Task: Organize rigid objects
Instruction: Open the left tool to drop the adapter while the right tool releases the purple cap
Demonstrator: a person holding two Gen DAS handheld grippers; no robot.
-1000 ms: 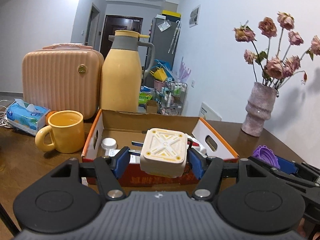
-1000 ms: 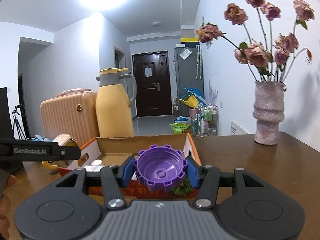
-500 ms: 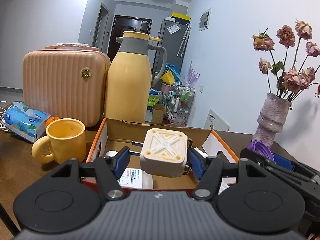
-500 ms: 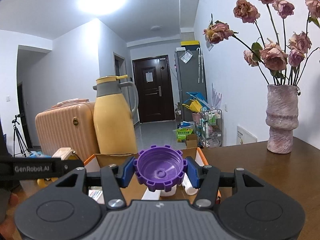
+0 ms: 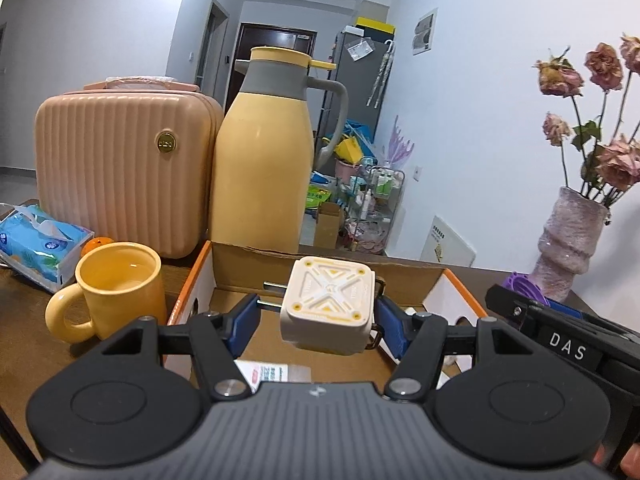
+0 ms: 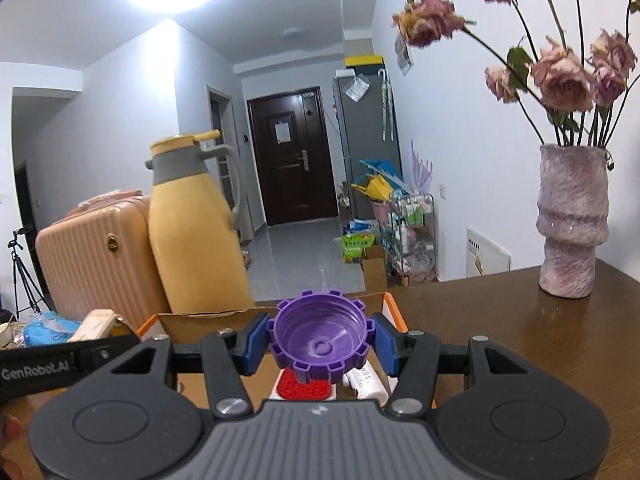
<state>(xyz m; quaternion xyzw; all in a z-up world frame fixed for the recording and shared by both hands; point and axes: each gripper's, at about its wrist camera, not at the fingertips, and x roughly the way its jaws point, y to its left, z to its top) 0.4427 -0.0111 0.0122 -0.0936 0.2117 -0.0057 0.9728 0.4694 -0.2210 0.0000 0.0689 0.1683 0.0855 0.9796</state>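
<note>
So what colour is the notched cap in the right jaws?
Purple cap; the right wrist view shows it best.

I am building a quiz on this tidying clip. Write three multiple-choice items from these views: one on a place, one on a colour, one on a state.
1. Where does the yellow mug stand?
A. Inside the cardboard box
B. On the table, left of the cardboard box
C. On top of the suitcase

2. What colour is the notched cap held in the right gripper?
A. Purple
B. Green
C. White

3. How does the left gripper stand?
A. Open and empty
B. Shut with nothing between its jaws
C. Shut on a white plug adapter

Key: 1 B, the mug rests on the wooden table beside the cardboard box, by its orange-edged left wall. 2 A, the cap between the blue pads is purple. 3 C, the white plug adapter is clamped between the jaws above the box.
</note>
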